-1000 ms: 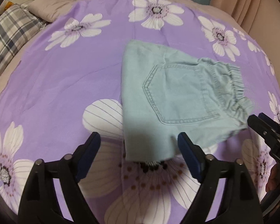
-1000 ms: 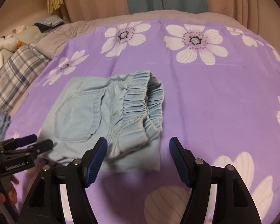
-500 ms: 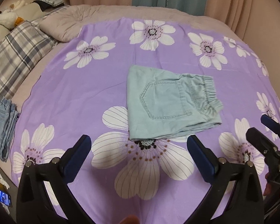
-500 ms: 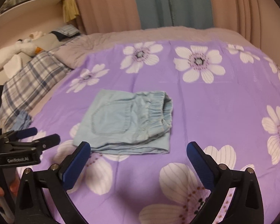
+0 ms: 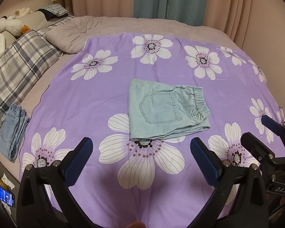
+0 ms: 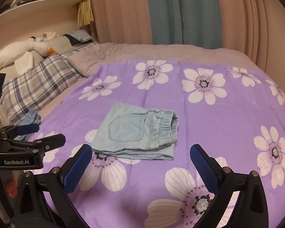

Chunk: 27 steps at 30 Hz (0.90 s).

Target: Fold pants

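Now pants (image 5: pixel 165 112) lie folded, soft, light; grip at near thick edge. Both hand-held grippers — left (image 5: pixel 141 152), right (image 6: pixel 141 156) — spread apart, empty.

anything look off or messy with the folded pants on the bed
Nothing much stands out. The light blue pants lie folded in a compact bundle on the purple floral sheet; only the bottom layer pokes out slightly past the elastic waistband. Neither tool touches them.

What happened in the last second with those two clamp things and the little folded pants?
Both tools pulled up and back from the folded pants. The left tool and right tool have just been opening their jaws wider, with nothing between them; each now stands fully open above the purple flowered sheet. The pants stayed folded in the same spot, pocket up.
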Tool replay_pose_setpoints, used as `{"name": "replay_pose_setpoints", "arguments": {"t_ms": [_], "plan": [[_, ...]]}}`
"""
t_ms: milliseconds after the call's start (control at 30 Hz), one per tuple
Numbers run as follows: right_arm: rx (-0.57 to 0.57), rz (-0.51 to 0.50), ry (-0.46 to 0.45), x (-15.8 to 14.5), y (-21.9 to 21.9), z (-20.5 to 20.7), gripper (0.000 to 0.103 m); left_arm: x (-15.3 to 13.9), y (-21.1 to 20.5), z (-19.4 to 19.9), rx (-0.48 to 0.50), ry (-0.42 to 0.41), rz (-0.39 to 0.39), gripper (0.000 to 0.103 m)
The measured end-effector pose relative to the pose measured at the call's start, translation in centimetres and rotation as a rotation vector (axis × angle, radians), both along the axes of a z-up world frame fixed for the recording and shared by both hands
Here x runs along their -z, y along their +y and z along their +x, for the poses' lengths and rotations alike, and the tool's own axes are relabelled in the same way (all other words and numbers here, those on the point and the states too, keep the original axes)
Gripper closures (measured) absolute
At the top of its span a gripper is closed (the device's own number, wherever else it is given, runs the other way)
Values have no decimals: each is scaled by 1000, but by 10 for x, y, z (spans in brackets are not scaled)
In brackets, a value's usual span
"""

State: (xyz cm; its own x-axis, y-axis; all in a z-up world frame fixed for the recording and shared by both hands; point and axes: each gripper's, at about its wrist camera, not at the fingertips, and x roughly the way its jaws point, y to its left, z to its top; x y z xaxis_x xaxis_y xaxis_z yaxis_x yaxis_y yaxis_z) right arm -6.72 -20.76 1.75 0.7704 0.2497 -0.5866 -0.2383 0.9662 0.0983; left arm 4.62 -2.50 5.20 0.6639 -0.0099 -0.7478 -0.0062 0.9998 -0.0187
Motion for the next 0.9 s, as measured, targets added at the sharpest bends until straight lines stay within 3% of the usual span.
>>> {"name": "replay_pose_setpoints", "arguments": {"t_ms": [900], "plan": [[-5,-8,-18,-7,6,-15,1,-7,-2,-11,-4,-13,3,0]]}}
